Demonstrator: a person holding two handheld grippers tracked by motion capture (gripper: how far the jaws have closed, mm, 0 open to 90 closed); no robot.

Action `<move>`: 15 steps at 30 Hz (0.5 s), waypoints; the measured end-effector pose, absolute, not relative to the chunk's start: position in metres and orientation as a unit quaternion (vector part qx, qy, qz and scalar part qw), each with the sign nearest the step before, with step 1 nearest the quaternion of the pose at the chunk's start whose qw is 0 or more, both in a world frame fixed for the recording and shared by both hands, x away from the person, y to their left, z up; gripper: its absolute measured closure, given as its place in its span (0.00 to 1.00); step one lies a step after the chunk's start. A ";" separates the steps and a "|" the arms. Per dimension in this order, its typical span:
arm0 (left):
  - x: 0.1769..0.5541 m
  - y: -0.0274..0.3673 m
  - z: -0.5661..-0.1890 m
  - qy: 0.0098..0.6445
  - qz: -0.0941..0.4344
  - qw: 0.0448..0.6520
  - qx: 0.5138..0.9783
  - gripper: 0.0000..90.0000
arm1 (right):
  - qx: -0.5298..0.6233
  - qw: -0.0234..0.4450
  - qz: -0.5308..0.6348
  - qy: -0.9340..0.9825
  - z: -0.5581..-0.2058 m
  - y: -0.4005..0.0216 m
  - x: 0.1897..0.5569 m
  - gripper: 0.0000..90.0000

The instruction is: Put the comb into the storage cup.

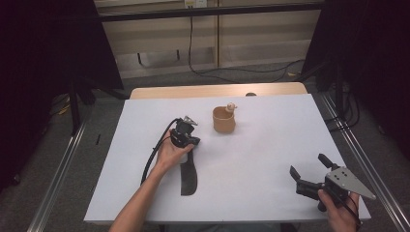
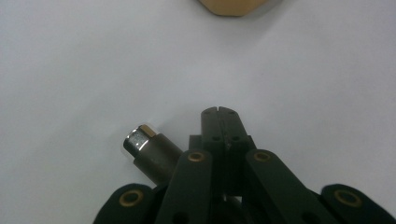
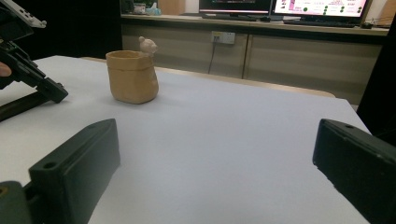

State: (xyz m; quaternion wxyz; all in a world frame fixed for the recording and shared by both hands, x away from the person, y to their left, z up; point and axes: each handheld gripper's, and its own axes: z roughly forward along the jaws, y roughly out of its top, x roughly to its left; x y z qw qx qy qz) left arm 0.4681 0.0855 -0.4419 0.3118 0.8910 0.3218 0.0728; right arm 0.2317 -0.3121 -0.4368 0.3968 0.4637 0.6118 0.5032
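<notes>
Left claw closed and empty, with the clay cup ahead of it and a little to its right

The left gripper [image 1: 187, 126] points down at the white table [image 1: 261, 159] with its jaws pressed together on nothing, and the cup [image 1: 224, 120], upright with a small figure on its rim, stands apart from it further up the table; in the left gripper view the cup's base [image 2: 232, 6] sits straight beyond the closed tips. This hand is much nearer the cup than the right gripper [image 1: 309, 170], which rests at the near right corner with its jaws wide apart and nothing between them. A dark flat strip [image 1: 188, 175] lies on the sheet by the left forearm. Beyond the table run grey carpet, low cabinets and trailing cables, with lit monitors [image 3: 322, 6] on the counter behind
</notes>
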 end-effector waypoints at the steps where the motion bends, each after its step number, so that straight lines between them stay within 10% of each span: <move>1: 0.468 0.087 -0.442 0.324 0.076 0.309 0.891 1.00 | 0.464 0.397 0.503 0.612 -0.437 -0.312 0.232 0.00; 15: 0.468 0.108 -0.441 0.335 0.077 0.302 0.889 1.00 | 0.464 0.397 0.504 0.611 -0.436 -0.312 0.231 0.00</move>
